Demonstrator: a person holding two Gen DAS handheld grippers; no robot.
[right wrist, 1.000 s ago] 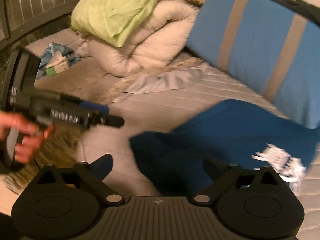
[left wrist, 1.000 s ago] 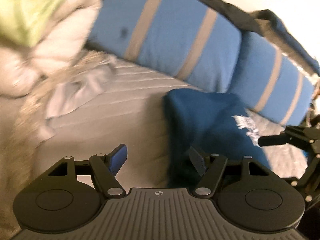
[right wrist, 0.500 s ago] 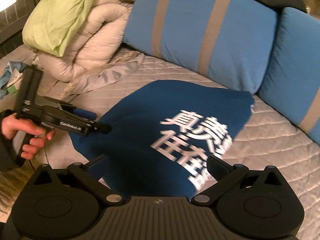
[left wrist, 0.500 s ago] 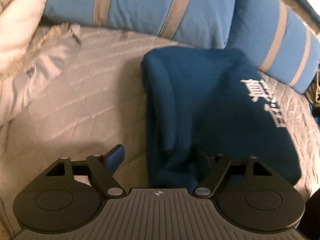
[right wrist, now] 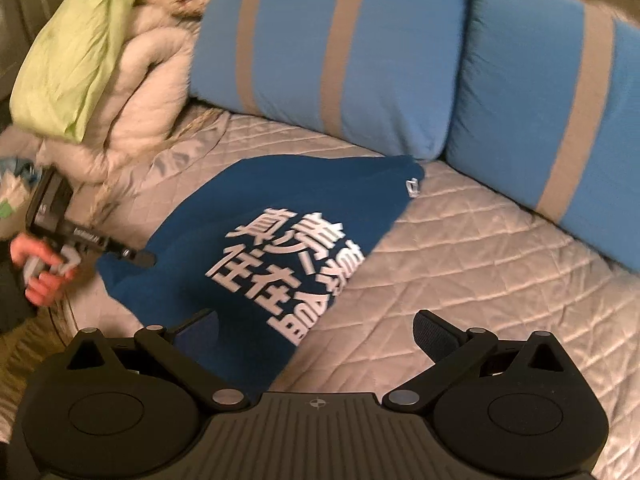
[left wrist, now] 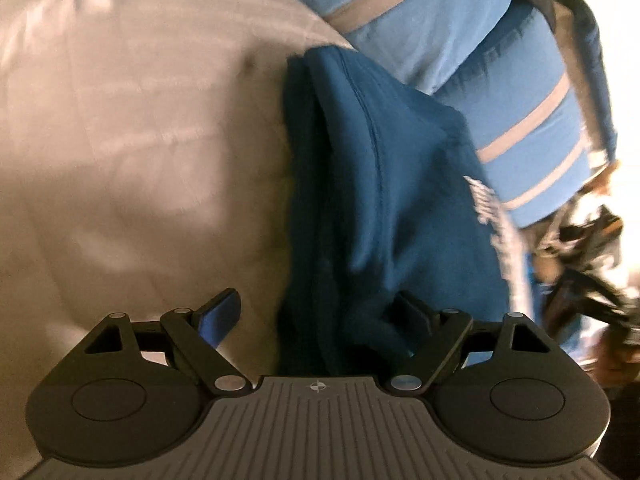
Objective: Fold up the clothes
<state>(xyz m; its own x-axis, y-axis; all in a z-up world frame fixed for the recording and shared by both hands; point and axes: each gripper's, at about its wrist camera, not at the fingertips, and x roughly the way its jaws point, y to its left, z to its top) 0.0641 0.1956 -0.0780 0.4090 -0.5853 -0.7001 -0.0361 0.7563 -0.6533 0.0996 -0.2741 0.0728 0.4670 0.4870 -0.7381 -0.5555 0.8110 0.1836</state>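
Observation:
A dark blue T-shirt (right wrist: pixel 288 224) with white printed characters lies on the quilted grey bed cover (right wrist: pixel 480 264). In the left wrist view the shirt (left wrist: pixel 376 184) shows folded layers and a seam. My left gripper (left wrist: pixel 320 316) is open, with the shirt's near edge between its fingers; it also shows in the right wrist view (right wrist: pixel 136 256) at the shirt's left edge. My right gripper (right wrist: pixel 316 332) is open over the shirt's near right corner, its left finger over the cloth. The right gripper appears blurred in the left wrist view (left wrist: pixel 592 280).
Two blue pillows with grey stripes (right wrist: pixel 328 52) (right wrist: pixel 560 112) lean along the back of the bed. A cream duvet (right wrist: pixel 148 92) and a green cloth (right wrist: pixel 76 52) are piled at the left. A loose grey cloth (right wrist: pixel 188 148) lies beside them.
Both grippers have swung toward the blue shirt. The left one has come close over its left edge. The right view now shows the shirt's print nearer and more bed to the right.

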